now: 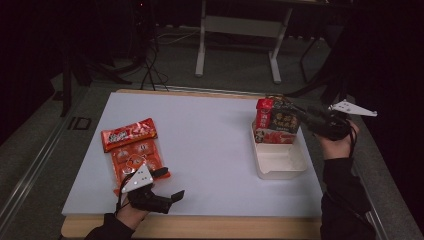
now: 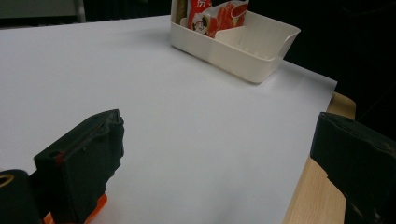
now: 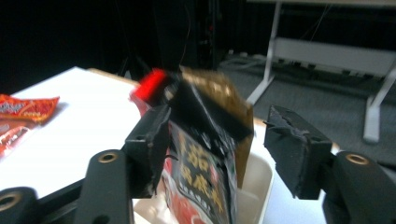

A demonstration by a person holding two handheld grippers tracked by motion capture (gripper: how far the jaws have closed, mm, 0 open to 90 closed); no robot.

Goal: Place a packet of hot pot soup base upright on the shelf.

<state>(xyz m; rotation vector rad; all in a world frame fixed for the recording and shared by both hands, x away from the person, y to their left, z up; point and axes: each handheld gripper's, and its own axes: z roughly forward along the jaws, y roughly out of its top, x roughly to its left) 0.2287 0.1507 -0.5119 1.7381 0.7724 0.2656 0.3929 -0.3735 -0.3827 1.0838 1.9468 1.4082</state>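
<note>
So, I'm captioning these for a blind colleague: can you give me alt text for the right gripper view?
A black and gold packet stands in a white bin between the open jaws of the right gripper; the left jaw looks to be against it, the right jaw is apart. A red packet sits behind it, orange packets lie far left on the white table.
</note>
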